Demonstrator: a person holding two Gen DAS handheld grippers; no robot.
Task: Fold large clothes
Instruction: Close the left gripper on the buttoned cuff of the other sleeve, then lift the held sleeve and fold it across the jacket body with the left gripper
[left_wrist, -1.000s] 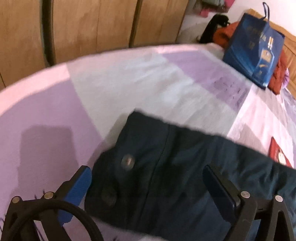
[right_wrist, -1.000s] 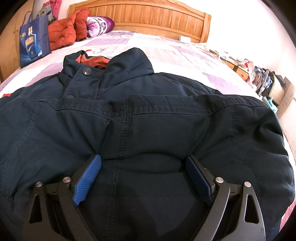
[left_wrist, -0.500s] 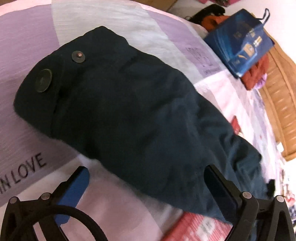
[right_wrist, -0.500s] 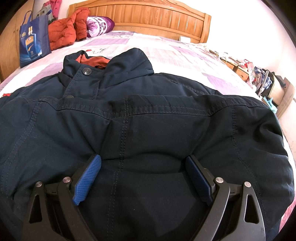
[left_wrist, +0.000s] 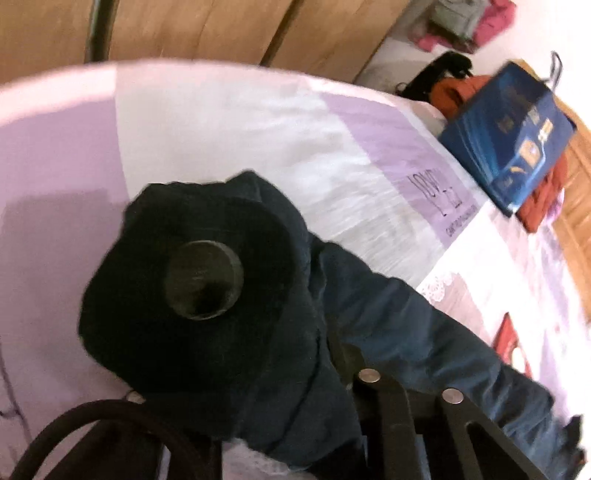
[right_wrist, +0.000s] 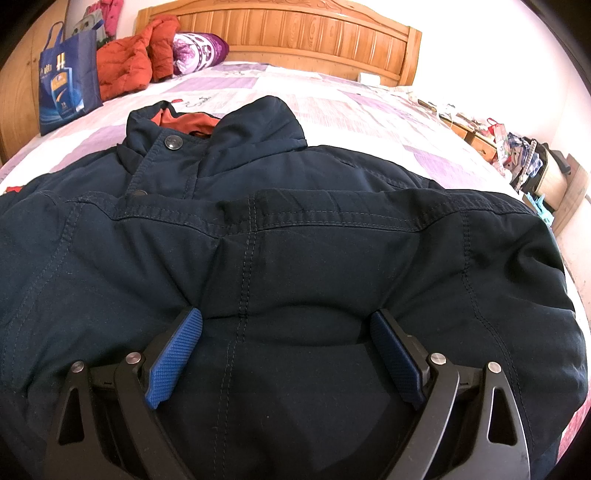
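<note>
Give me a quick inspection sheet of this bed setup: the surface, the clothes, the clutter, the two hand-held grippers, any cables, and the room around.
Surface: purple and white patchwork bedspread.
Job's things: dark navy jacket spread on the bed, orange lining at the collar; its sleeve cuff bunched up.
Clutter: blue bag, orange coat, purple patterned pillow.
Grippers: left gripper shut on the sleeve cuff; right gripper open, pressed onto the jacket.
Cables: black loop by the left gripper.
Surroundings: wooden headboard, wooden wardrobe, bedside items.
</note>
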